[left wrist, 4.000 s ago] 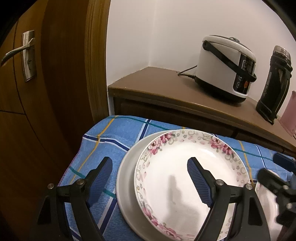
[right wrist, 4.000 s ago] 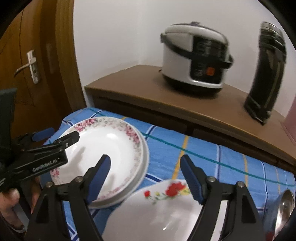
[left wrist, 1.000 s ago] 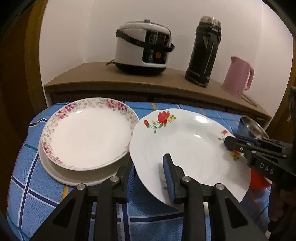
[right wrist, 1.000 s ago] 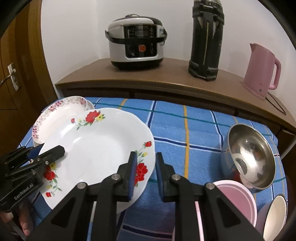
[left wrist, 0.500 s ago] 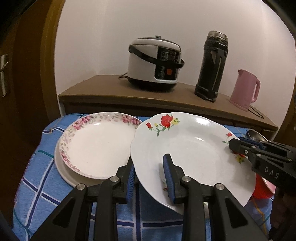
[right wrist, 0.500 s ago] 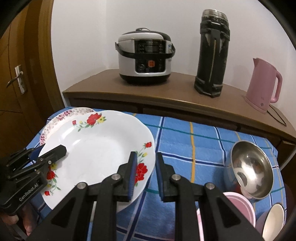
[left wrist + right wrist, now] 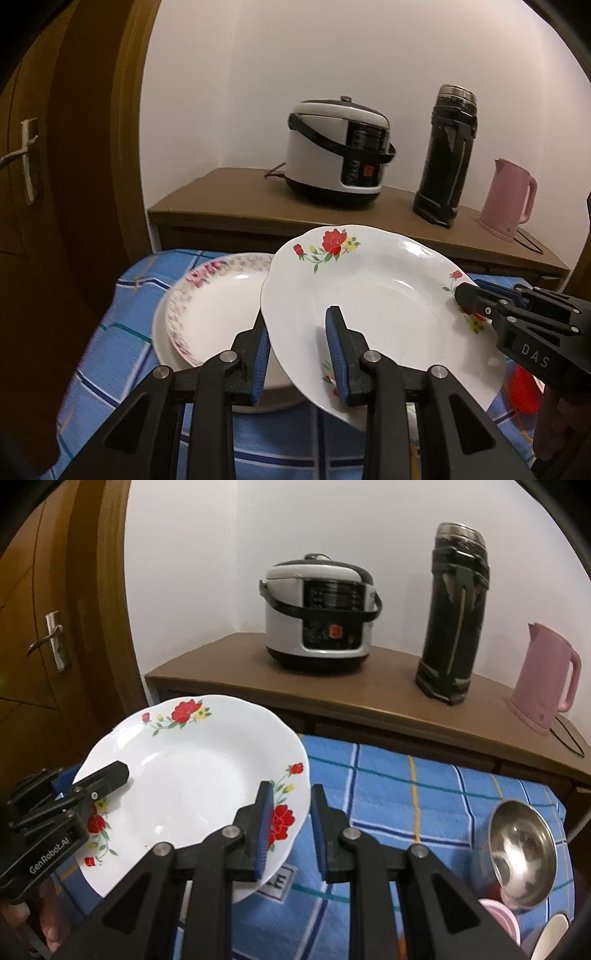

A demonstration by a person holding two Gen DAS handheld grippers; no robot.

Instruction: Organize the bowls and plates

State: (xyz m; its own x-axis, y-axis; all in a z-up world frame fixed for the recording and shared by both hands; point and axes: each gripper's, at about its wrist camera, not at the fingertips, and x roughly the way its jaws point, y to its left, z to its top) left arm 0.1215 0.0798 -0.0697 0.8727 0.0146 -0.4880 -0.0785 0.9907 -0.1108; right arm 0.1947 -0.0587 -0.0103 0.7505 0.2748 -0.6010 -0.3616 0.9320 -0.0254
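Observation:
A white plate with red flowers (image 7: 373, 295) is held in the air above the blue checked cloth (image 7: 424, 797). My left gripper (image 7: 299, 350) is shut on its near-left rim. My right gripper (image 7: 290, 823) is shut on its right rim; the plate also shows in the right wrist view (image 7: 192, 771). To the plate's left, a pink-flowered plate (image 7: 218, 299) lies stacked on a plain white plate (image 7: 162, 343) on the cloth.
A steel bowl (image 7: 524, 849), a pink bowl (image 7: 498, 919) and a white bowl (image 7: 550, 938) sit at the cloth's right. Behind, a wooden sideboard (image 7: 369, 698) holds a rice cooker (image 7: 317, 613), black flask (image 7: 454, 616) and pink kettle (image 7: 546, 675). A door (image 7: 29, 184) stands at left.
Both grippers have lifted the red-flowered plate higher off the cloth and tilted it. It now overlaps the edge of the stacked plates on the left.

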